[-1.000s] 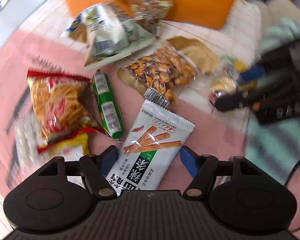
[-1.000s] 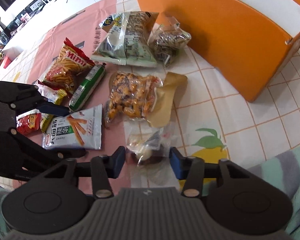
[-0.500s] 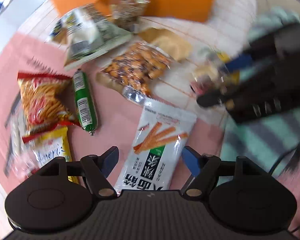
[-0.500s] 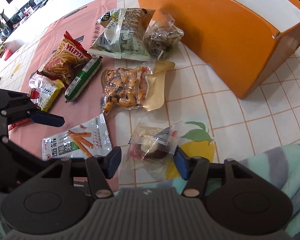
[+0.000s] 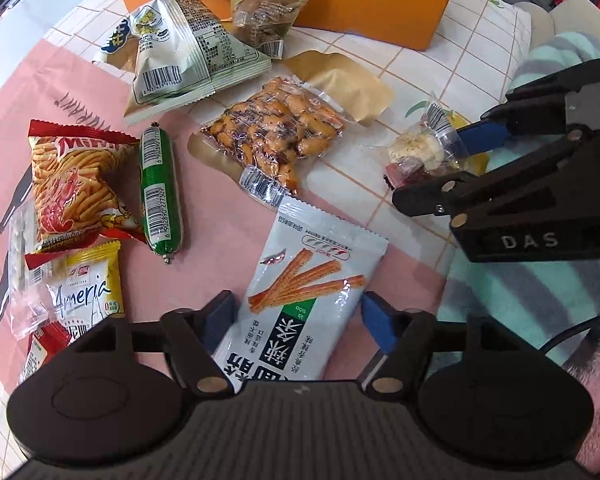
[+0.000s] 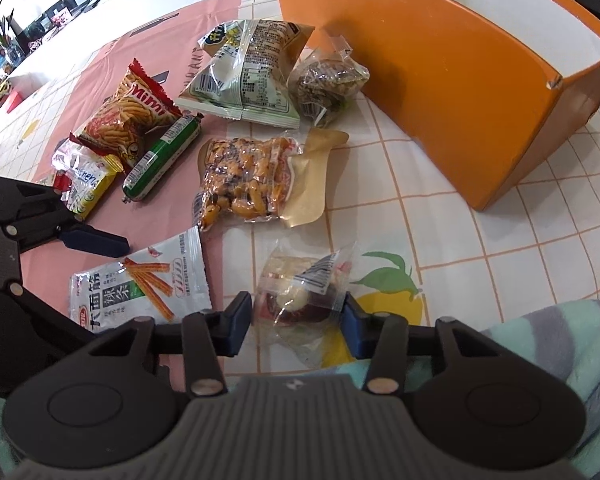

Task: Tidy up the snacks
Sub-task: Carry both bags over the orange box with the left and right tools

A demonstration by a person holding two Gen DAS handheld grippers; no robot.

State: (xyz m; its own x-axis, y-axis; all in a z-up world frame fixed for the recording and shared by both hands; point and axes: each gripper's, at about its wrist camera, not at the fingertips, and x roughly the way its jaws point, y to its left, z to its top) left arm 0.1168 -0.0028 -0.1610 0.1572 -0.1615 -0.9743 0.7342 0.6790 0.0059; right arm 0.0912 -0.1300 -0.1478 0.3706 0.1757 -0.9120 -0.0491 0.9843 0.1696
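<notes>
A white spicy-stick packet [image 5: 300, 292] lies flat on the pink cloth. My left gripper [image 5: 298, 320] straddles it from above, and its jaws are closing. The blue pads [image 5: 220, 316] sit at the packet's two long edges, with a thin gap showing at each. In the right wrist view that gripper's far pad [image 6: 96, 240] hovers just beyond the same packet [image 6: 140, 284]. My right gripper [image 6: 296, 320] is closing on a small clear packet of mixed sweets [image 6: 300, 296], and both pads touch its wrapper. The left wrist view shows this grip [image 5: 428, 168] from the side.
An orange box [image 6: 440, 80] stands at the back right. Loose on the cloth are a peanut pack [image 5: 272, 140], a green sausage [image 5: 160, 188], a red chips bag [image 5: 72, 184], a yellow packet [image 5: 88, 292] and two bags [image 5: 188, 56] by the box. A striped sleeve [image 5: 520, 300] lies near.
Both pairs of jaws widened, then narrowed again around their packets. The left gripper slid right, and the white packet moved with it away from the sausage. The right gripper stayed over the clear packet.
</notes>
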